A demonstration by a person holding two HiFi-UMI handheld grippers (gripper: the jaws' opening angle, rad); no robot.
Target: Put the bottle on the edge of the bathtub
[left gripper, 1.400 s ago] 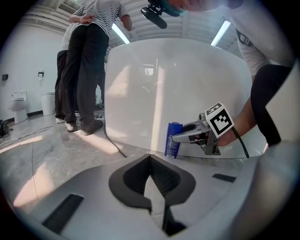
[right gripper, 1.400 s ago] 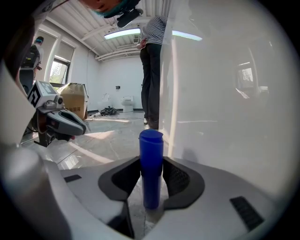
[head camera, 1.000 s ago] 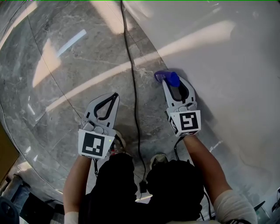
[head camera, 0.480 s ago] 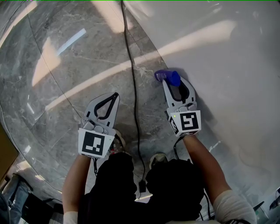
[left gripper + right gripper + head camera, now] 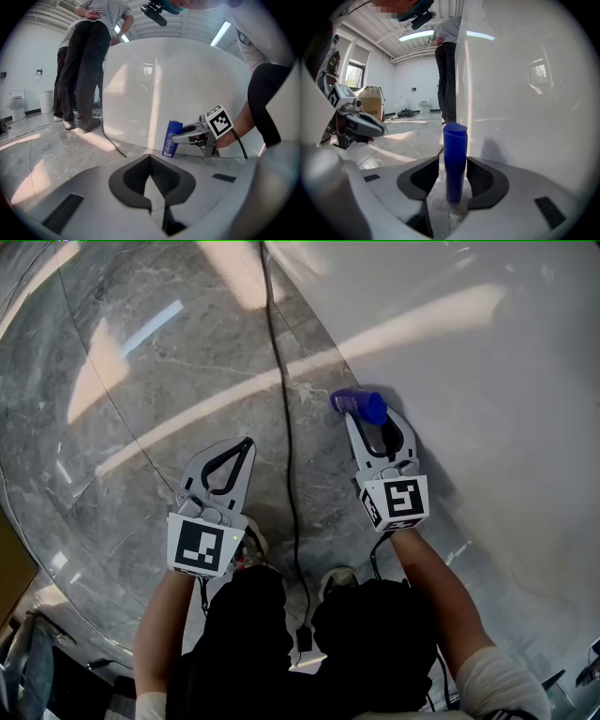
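Note:
A blue bottle [image 5: 361, 406] stands upright on the grey marble floor, right against the white bathtub wall [image 5: 469, 381]. My right gripper [image 5: 372, 420] reaches around it low down. In the right gripper view the bottle [image 5: 454, 161] stands between the two pads, which are opening; a thin gap shows at the left pad. My left gripper [image 5: 246, 443] hovers over the floor to the left, shut and holding nothing. From the left gripper view, its own shut tips [image 5: 150, 157] point toward the bottle [image 5: 171, 138] and the right gripper [image 5: 187, 137].
A black cable [image 5: 281, 381] runs along the floor between the grippers, past the tub's base. A person in a striped shirt [image 5: 79, 61] stands beside the tub [image 5: 187, 84]. Farther off are a toilet [image 5: 16, 101] and a cardboard box [image 5: 370, 103].
The right gripper's jaws have spread slightly around the bottle, and it has shifted a touch left. The bottle stays upright in place. The left gripper has not moved.

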